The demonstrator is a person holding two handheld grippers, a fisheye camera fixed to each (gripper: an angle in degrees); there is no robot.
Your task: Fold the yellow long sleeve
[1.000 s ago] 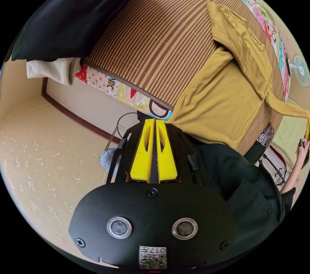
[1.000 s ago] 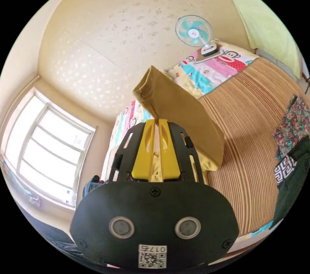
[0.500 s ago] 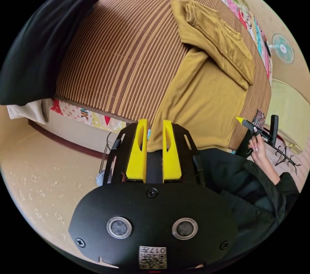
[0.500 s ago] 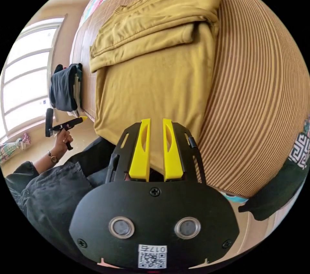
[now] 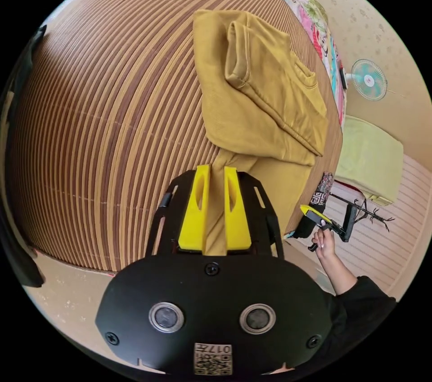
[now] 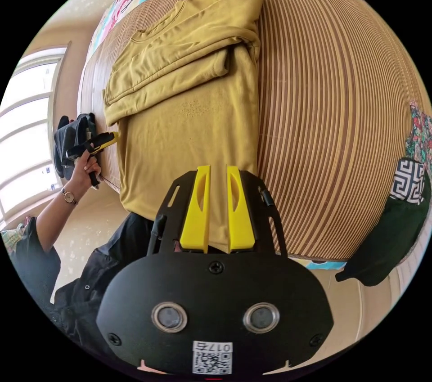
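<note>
Shirt (image 6: 189,130) hem newly behind jaws

Cloth on a ribbed woven mat

I see the yellow long sleeve (image 6: 189,130) as soft matt knit cloth, finely ribbed; the mat (image 6: 333,121) under it looks like woven reed or bamboo, ridged with a slight sheen; my left claw (image 5: 215,170) and right claw (image 6: 215,169) have smooth yellow plastic jaws on matt black plastic bodies.
</note>
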